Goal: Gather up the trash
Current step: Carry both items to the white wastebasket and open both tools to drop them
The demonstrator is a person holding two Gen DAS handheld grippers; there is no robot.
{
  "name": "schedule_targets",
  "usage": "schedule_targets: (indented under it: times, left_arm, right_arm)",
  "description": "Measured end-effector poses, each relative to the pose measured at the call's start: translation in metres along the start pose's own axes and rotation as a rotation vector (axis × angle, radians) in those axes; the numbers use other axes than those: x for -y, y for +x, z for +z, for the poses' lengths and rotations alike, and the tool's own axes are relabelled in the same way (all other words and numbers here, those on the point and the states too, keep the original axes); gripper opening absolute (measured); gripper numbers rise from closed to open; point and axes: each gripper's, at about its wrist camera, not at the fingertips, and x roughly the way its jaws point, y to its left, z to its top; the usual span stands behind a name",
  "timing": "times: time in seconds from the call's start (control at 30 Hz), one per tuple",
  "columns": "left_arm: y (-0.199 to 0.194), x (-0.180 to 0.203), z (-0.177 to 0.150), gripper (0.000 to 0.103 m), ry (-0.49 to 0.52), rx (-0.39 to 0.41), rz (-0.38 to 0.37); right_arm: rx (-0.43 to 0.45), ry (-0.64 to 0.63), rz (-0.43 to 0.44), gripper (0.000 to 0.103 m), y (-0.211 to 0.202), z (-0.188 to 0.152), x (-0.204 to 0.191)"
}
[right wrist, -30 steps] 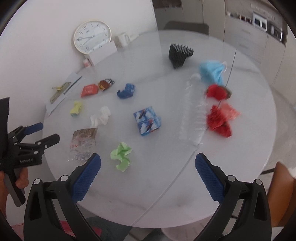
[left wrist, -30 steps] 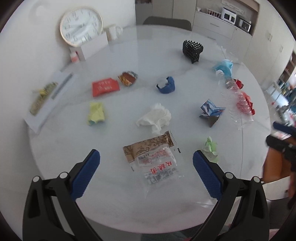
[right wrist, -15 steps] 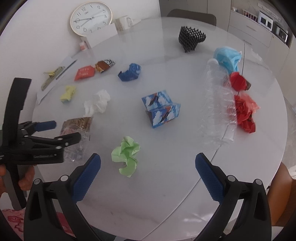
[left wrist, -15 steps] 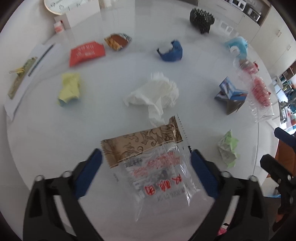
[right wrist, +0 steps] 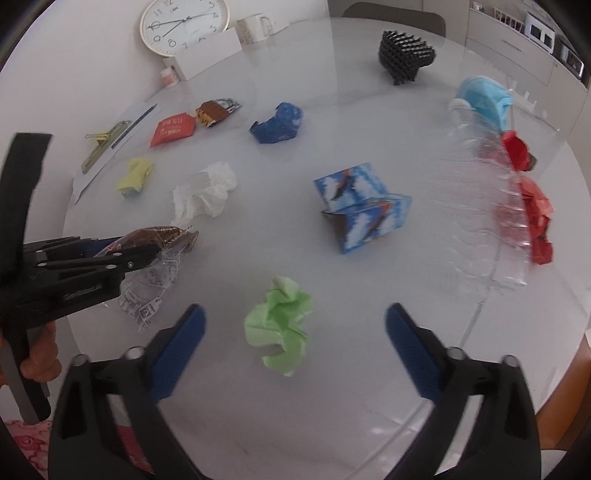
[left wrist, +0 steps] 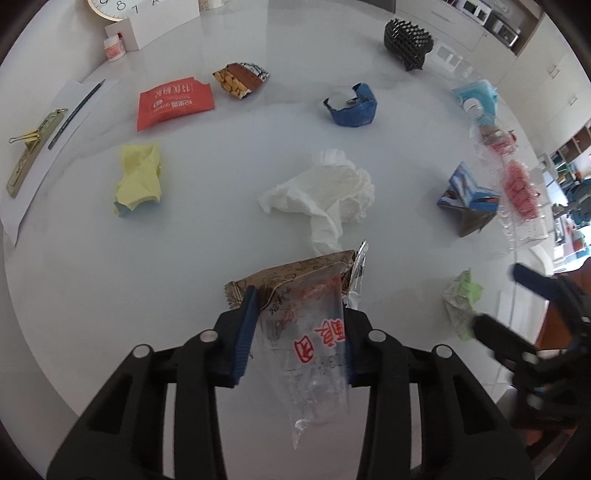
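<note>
A clear snack wrapper (left wrist: pixel 314 332) with a brown printed top lies near the front edge of the round white table (left wrist: pixel 184 258). My left gripper (left wrist: pixel 295 334) points down at it. Its jaws are closing, and the blue pads (left wrist: pixel 245 328) press the wrapper's sides so the film buckles up between them. The right wrist view shows this grip from the side, the left gripper (right wrist: pixel 147 254) low over the wrapper (right wrist: pixel 155 273). My right gripper (right wrist: pixel 295 354) hovers over a crumpled green paper (right wrist: pixel 280 325); its jaws are wide and closing slightly, the paper between the fingertips, untouched.
Other litter lies around: white tissue (left wrist: pixel 325 192), yellow paper (left wrist: pixel 138 177), red packet (left wrist: pixel 173 103), blue wad (left wrist: pixel 351 105), printed carton (right wrist: pixel 362 206), clear bottle (right wrist: pixel 491 206), red papers (right wrist: pixel 535 206), blue mask (right wrist: pixel 484 99). A black lattice bowl (right wrist: pixel 404 55), clock (right wrist: pixel 184 24) and mug stand behind.
The left gripper dropped onto the wrapper and its jaws closed in on it, buckling the film. The right gripper came down and forward over the green paper, its jaws narrowing a little.
</note>
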Motion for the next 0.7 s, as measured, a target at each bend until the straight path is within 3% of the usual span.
schedule_targets:
  times: [0.1,0.23,0.5,0.7]
  left_arm:
    - [-0.009,-0.001,-0.001,0.037,0.022,0.024,-0.014]
    - [-0.02,0.006,0.0,0.036,0.056,0.049,-0.02]
    - [-0.046,0.036,-0.005,0.036,0.155,0.068,-0.055]
    - [-0.079,0.11,-0.023,0.036,0.342,0.078,-0.144]
  right_arm:
    - [-0.03,-0.001,-0.011,0.072,0.014,0.0,-0.004]
    - [-0.061,0.012,-0.012,0.033,0.024,-0.004,-0.003]
    - [-0.026,0.062,0.03,0.029,-0.013,-0.017,0.018]
    - [0.061,0.12,-0.032,0.03,-0.093,-0.058,0.066]
